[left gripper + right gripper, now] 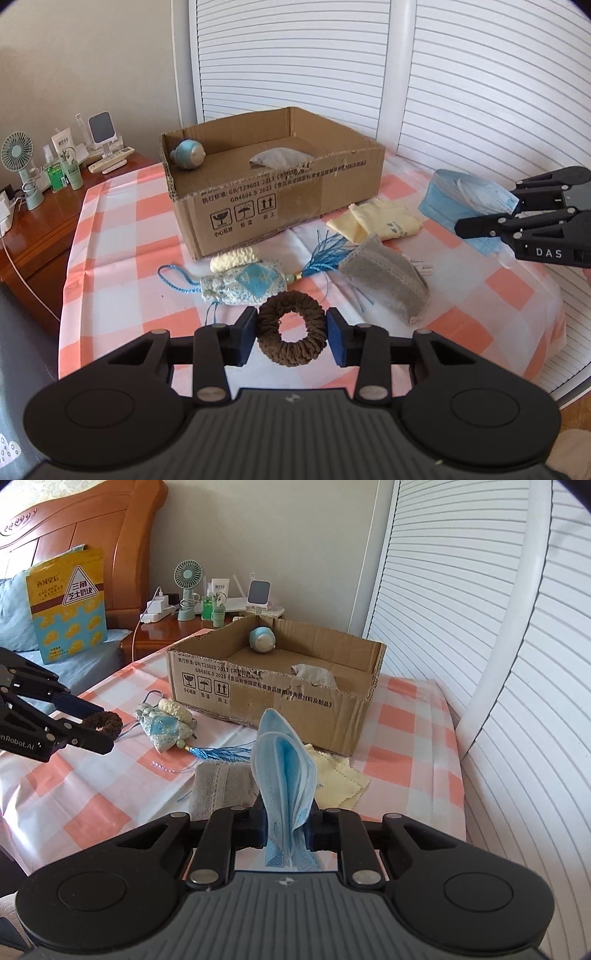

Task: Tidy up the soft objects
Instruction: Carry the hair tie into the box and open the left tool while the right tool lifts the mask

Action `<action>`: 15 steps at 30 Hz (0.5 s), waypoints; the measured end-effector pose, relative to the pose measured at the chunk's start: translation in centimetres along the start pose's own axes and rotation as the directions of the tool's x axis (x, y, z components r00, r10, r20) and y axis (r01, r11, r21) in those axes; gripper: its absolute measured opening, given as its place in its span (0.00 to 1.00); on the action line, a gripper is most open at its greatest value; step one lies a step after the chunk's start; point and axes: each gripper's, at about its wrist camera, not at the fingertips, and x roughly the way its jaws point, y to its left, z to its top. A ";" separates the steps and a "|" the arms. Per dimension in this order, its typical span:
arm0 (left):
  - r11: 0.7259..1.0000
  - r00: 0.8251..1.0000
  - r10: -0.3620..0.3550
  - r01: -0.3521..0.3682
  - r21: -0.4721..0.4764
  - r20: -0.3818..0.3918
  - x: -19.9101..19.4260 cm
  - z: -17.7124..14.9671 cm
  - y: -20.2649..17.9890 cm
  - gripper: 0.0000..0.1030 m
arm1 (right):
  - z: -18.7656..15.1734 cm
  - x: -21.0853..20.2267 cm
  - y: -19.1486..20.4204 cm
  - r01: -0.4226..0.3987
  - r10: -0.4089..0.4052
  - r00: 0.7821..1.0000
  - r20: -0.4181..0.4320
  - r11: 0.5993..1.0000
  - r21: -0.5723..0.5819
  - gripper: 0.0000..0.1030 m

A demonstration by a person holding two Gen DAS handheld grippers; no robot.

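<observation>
The left gripper (291,330) had a brown scrunchie (291,328) pinched between its pads, up off the checked worktop (122,236) near the front edge. Cardboard box (280,199) sat toward the back. Right gripper (286,823) was clamped on folded blue face masks (284,768).

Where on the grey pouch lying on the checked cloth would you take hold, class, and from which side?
Grip the grey pouch across its narrow upper end, nearest the yellow cloth, coming from above. It lies flat and tapers there, so fingers can likely span it; the blue tassel lies along its left edge, so avoid that side.
</observation>
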 end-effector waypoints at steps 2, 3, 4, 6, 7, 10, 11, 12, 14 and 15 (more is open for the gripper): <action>1.000 1.000 -0.007 0.007 -0.002 0.014 -0.2 1.2 0.3 0.38 | 0.6 -0.2 0.0 0.020 -0.020 1.000 0.008 1.000 -0.012 0.20; 1.000 1.000 -0.007 0.007 0.000 0.023 -0.3 1.9 0.5 0.38 | 0.9 -0.2 0.0 0.022 -0.022 1.000 0.014 1.000 -0.017 0.20; 1.000 0.999 -0.006 0.006 0.006 0.032 -0.2 2.7 0.6 0.38 | 1.3 -0.3 -0.1 0.021 -0.021 1.000 0.022 1.000 -0.019 0.20; 1.000 0.999 0.006 -0.007 0.018 0.054 0.0 4.4 1.0 0.38 | 2.0 -0.3 -0.3 0.021 -0.020 0.999 0.036 1.000 -0.023 0.20; 1.000 0.998 0.013 -0.015 0.027 0.065 0.4 5.4 1.2 0.38 | 2.3 -0.3 -0.3 0.023 -0.022 0.999 0.043 0.999 -0.027 0.20; 0.998 0.996 0.036 -0.039 0.040 0.085 1.7 8.3 2.1 0.38 | 3.4 -0.2 -0.4 0.028 -0.026 0.998 0.062 0.999 -0.037 0.20; 0.998 0.995 0.041 -0.045 0.037 0.088 2.3 9.3 2.5 0.38 | 3.7 -0.2 -0.4 0.029 -0.026 0.997 0.067 0.999 -0.039 0.20; 0.998 0.995 0.045 -0.048 0.036 0.090 2.9 10.1 2.8 0.38 | 4.0 -0.1 -0.5 0.029 -0.026 0.997 0.074 0.999 -0.041 0.20; 0.997 0.993 0.070 -0.074 0.038 0.091 4.3 11.7 3.4 0.38 | 4.5 0.0 -0.5 0.023 -0.020 0.996 0.083 0.999 -0.041 0.20; 0.996 0.993 0.085 -0.088 0.035 0.088 5.1 12.4 3.7 0.38 | 4.8 0.2 -0.6 0.023 -0.019 0.996 0.084 0.999 -0.041 0.20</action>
